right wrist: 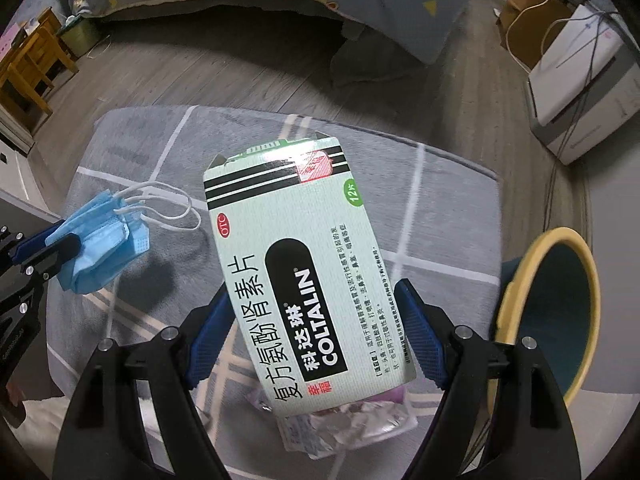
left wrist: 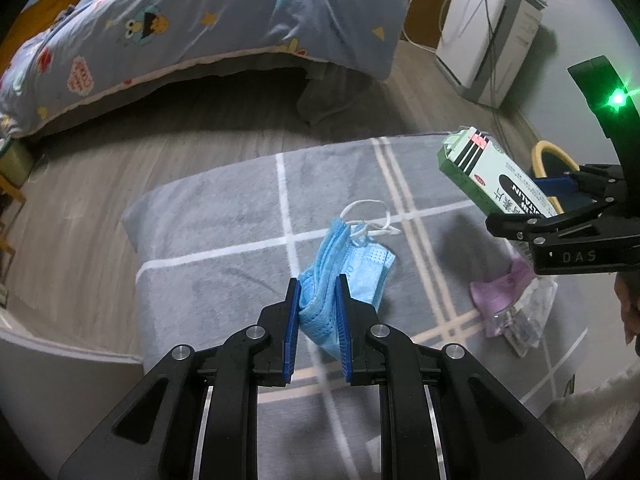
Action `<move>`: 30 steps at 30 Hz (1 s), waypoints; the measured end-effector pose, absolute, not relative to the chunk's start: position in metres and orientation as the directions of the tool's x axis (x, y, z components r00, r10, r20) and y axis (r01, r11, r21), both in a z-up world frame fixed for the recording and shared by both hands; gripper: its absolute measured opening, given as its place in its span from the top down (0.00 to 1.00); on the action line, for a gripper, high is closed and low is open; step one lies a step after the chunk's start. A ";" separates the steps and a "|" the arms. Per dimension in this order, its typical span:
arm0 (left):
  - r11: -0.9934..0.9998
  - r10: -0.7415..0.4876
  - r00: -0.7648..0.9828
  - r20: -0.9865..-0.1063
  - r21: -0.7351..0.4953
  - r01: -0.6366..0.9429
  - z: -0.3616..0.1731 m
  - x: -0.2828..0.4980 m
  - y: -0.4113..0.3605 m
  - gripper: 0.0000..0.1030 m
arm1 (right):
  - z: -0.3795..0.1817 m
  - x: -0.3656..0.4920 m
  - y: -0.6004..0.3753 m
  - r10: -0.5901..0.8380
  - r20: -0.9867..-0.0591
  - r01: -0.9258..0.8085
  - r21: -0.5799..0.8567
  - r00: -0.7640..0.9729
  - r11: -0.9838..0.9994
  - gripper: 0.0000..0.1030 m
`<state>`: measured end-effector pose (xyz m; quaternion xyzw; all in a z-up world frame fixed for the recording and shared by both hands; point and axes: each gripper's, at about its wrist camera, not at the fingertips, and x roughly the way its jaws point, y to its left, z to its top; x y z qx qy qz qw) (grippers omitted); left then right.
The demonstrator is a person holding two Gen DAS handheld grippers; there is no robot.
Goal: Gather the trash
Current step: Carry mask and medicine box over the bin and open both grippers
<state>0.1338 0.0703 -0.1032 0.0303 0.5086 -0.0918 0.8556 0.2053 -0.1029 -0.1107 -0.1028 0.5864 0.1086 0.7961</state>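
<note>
Trash: blue mask [left wrist: 320,300] pinched in my left gripper [left wrist: 319,308]; medicine box [right wrist: 304,272] clamped wide in my right gripper [right wrist: 316,332]. A clear wrapper [left wrist: 524,320] lies at the grey rug's [left wrist: 224,240] right edge, beside the yellow-rimmed bin [right wrist: 560,304].

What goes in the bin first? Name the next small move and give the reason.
Probably swing the right tool sideways until the medicine box hangs over the yellow-rimmed bin, then let go. The box is already clamped and lifted off the grey mat, and the bin's open mouth sits right beside it, nearer than the mask in the left tool.
</note>
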 end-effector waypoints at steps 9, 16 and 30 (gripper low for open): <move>0.973 -0.145 0.483 -0.864 -0.035 0.228 -0.090 0.136 0.047 0.83 | -0.096 0.202 -0.138 0.023 -0.945 -0.226 -0.054 0.327 0.973 0.24; 0.964 -0.172 0.496 -0.851 -0.042 0.263 -0.080 0.139 0.021 0.83 | -0.090 0.199 -0.170 -0.001 -0.941 -0.150 -0.055 0.338 0.987 0.24; 0.939 -0.227 0.488 -0.843 -0.057 0.338 -0.076 0.151 -0.042 0.83 | -0.082 0.185 -0.251 -0.025 -0.937 -0.004 -0.029 0.348 1.000 0.24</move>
